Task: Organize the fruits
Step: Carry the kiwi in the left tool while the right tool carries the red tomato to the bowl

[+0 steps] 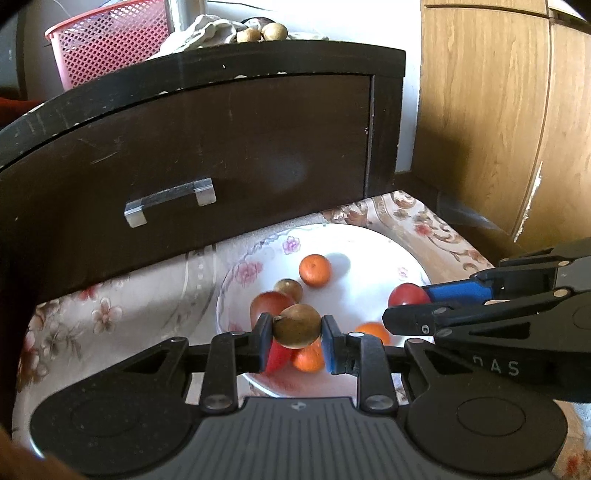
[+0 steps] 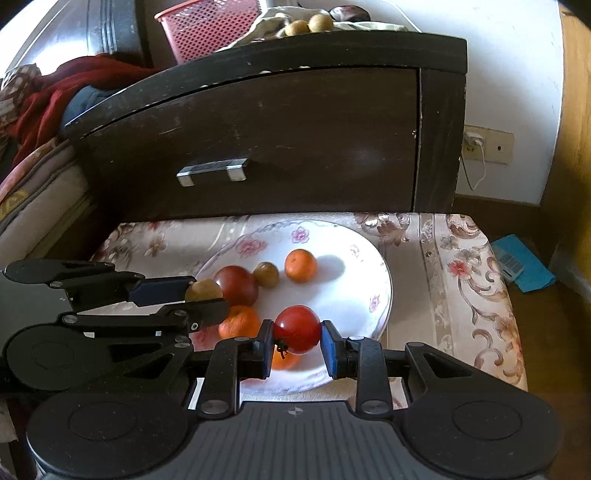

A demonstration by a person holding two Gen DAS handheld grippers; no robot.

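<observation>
Left tool (image 1: 297, 328): closed on a round brown fruit (image 1: 296, 325), pinched side to side between its blue pads and held above the near left part of the plate (image 1: 365, 240).
Right tool (image 2: 297, 332): closed on a red tomato (image 2: 298, 328), held above the plate's near edge.
Orientation: the tomato's dark stem (image 2: 282, 348) points down and left, toward the left pad; the brown fruit is almost a ball, with no clear long axis.
Plate: white with pink flowers on the rim, lying on the floral cloth (image 2: 458, 266) that covers the desk, nearer its back edge.
In the plate: a big dark red tomato (image 2: 236, 285) at the left, a small brown fruit (image 2: 266, 274) touching its right side, one orange (image 2: 301, 265) toward the back, a second orange (image 2: 239, 322) at the near left, and a third (image 2: 284, 361) partly hidden below the held tomato.
Around: a dark drawer unit (image 2: 295, 140) with a metal handle (image 2: 211, 171) stands right behind the plate. On top of it sit a pink mesh basket (image 2: 210, 27) and two more brown fruits (image 2: 308, 25) on crumpled cloth.
In the way: the two tools come close together over the plate's near half, the left one reaching in beside the right.
</observation>
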